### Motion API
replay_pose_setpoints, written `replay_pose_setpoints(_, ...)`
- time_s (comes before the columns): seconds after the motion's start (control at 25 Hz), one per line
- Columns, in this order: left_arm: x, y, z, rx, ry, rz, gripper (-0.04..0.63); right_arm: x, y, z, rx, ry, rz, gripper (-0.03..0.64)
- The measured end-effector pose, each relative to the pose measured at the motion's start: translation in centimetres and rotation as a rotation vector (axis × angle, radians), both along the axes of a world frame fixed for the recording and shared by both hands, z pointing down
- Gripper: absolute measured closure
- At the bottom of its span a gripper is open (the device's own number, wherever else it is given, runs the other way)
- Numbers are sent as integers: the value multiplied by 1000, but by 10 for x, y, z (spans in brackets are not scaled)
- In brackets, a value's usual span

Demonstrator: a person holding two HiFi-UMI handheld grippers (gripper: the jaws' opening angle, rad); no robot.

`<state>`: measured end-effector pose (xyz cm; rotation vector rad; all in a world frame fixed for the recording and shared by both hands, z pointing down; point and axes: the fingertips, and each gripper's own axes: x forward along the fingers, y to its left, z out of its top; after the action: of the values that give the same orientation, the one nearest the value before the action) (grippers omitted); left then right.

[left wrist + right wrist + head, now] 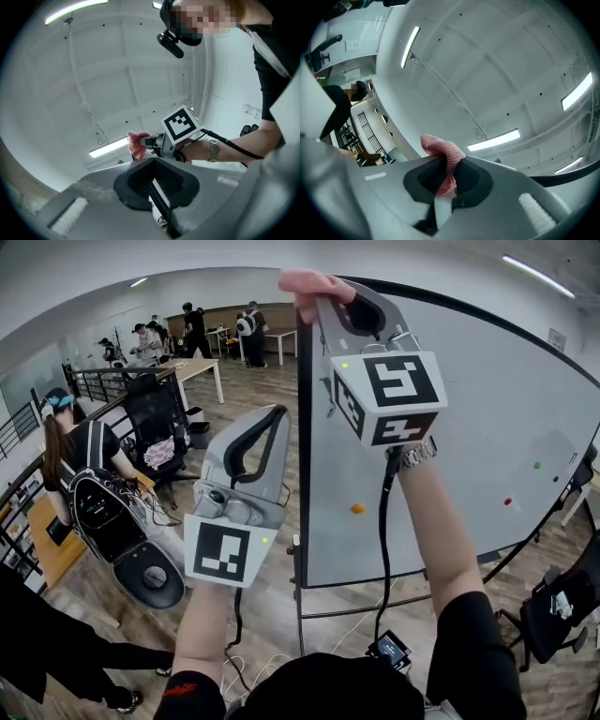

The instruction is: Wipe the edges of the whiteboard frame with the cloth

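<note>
- Open office; the whiteboard (450, 446) stands before you.
- Your right gripper (323, 298) is clenched on the pink cloth (314, 285), at the frame (302, 474)'s top corner.
- Your left gripper (272, 423) is pinched closed, empty.
- Keep the cloth pressed flat along the edge.

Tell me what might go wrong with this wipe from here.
The right gripper pinches only a bunched fold of the pink cloth, so dragging it along the whiteboard frame may pull it loose. The cable hangs in front of the board near that frame edge and might snag.
</note>
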<state>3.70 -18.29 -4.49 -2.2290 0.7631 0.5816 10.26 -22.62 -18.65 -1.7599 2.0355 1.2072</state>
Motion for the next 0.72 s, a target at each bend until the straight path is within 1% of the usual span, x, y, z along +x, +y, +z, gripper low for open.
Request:
replay_pose_setpoints(0.2,-2,-10,0,-6,5,-11,594,2,-16,-6,-10,-3,31,589)
replay_pose_setpoints(0.32,-5,-17,7,-26,3,-23,594,4,-19,-3,-3,-2,46,589)
replay_pose_setpoints(0.44,-10,-25,12,-29,2,-31,594,2,-22,0,-3,6,66,589)
replay_pose_setpoints(0.72,-11,-31,12,-27,3,-19,594,-1,-29,0,-48,1,81,588)
